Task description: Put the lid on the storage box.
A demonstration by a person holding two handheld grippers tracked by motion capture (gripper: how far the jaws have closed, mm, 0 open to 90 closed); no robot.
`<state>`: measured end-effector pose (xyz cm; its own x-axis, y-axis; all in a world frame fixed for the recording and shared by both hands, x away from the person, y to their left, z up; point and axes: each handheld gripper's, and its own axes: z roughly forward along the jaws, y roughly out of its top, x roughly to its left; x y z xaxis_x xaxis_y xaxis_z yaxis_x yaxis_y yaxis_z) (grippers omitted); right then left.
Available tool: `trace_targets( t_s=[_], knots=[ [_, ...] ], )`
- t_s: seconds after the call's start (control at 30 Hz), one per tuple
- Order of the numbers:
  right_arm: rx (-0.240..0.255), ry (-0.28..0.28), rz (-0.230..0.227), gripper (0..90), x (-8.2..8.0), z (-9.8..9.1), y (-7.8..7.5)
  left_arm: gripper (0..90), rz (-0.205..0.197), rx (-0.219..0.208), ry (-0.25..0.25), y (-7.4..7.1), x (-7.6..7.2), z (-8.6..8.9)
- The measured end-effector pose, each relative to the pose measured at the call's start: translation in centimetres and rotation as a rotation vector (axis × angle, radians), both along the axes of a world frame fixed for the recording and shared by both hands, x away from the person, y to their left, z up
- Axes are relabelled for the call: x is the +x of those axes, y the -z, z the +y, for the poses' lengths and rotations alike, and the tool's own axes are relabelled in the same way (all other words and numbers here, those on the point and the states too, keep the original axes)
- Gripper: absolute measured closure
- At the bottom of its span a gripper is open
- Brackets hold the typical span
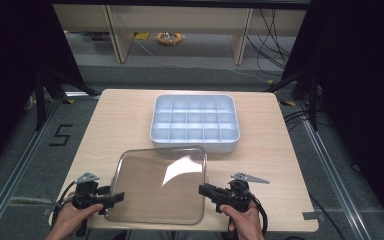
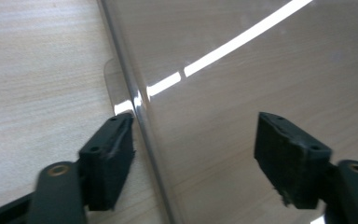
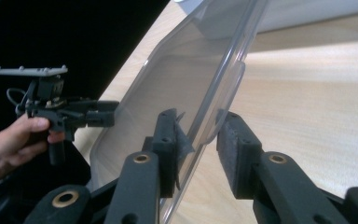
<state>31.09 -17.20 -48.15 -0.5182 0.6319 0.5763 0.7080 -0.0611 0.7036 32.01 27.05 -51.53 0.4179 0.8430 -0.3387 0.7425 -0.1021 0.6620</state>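
From the high view, you hold the clear plastic lid (image 1: 157, 185) at the near edge of the table (image 1: 115, 120), raised at its right side. Your left gripper (image 1: 111, 198) sits at the lid's near-left edge and your right gripper (image 1: 206, 191) at its right edge. Beyond the lid, the pale blue compartment tray (image 1: 195, 124) rests in the middle of the table, just apart from the lid's far edge.

In the left gripper view, your jaws stand wide apart, straddling the lid's raised rim (image 2: 142, 126). The left pad lies right beside the rim, though you cannot tell whether it touches; the right pad hangs well clear over the transparent panel. Nothing is pinched here.

In the right gripper view, your jaws are clamped on the lid's edge (image 3: 200, 93), one pad on each face of the plastic. The lid tilts steeply up from the table. Farther off, your left hand (image 3: 14, 144) holds its gripper (image 3: 109, 113) at the opposite edge.
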Motion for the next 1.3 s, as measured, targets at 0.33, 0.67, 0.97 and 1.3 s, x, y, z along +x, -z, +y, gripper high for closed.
trace_targets(
  t_s=[0.33,0.67,0.97,1.3],
  knots=[
    [0.013,0.005,-0.006,73.2,0.6,-0.7,0.2,35.8,0.064,-0.175,-0.014,0.0,0.9,0.8],
    [-0.201,0.095,0.041,67.5,0.4,-0.4,-0.8,58.3,-0.052,-0.172,-0.073,-2.2,-0.8,0.2],
    [-0.313,0.129,-0.023,66.9,0.6,-0.7,-2.1,64.9,-0.098,-0.173,-0.080,-3.7,-1.4,-0.8],
    [-0.295,0.189,-0.063,65.5,0.9,-1.3,-4.8,65.3,-0.146,-0.162,-0.068,-7.2,-0.5,-2.1]
  ],
)
